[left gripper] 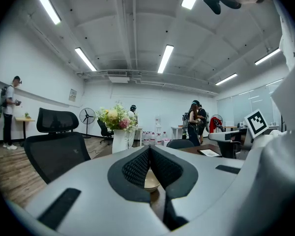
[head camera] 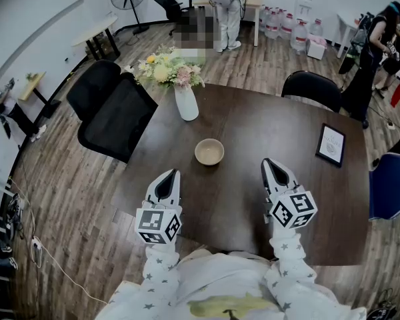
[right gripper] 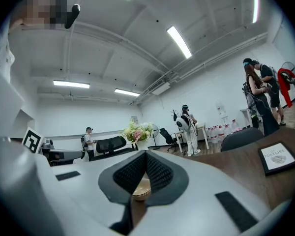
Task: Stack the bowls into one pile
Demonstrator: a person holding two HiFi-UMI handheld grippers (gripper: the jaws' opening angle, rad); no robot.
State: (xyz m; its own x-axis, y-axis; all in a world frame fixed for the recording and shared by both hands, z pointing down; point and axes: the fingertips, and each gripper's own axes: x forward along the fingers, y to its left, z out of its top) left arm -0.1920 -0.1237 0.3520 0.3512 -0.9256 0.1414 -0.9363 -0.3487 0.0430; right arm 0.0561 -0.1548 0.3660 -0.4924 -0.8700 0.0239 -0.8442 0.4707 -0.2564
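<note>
A pile of beige bowls (head camera: pixel 209 151) stands near the middle of the dark round table (head camera: pixel 253 132). My left gripper (head camera: pixel 171 176) hovers over the table's near edge, left of the pile and short of it, jaws shut and empty. My right gripper (head camera: pixel 270 165) hangs to the pile's right, also shut with nothing in it. Past the closed tips, the bowls (left gripper: pixel 150 183) show in the left gripper view, and the stacked rims of the bowls (right gripper: pixel 140 191) show in the right gripper view.
A white vase of flowers (head camera: pixel 185 99) stands at the table's far left. A framed card (head camera: pixel 331 145) lies at the right. Black chairs (head camera: pixel 117 115) crowd the left side, another chair (head camera: pixel 313 89) sits at the far side. People stand further back in the room.
</note>
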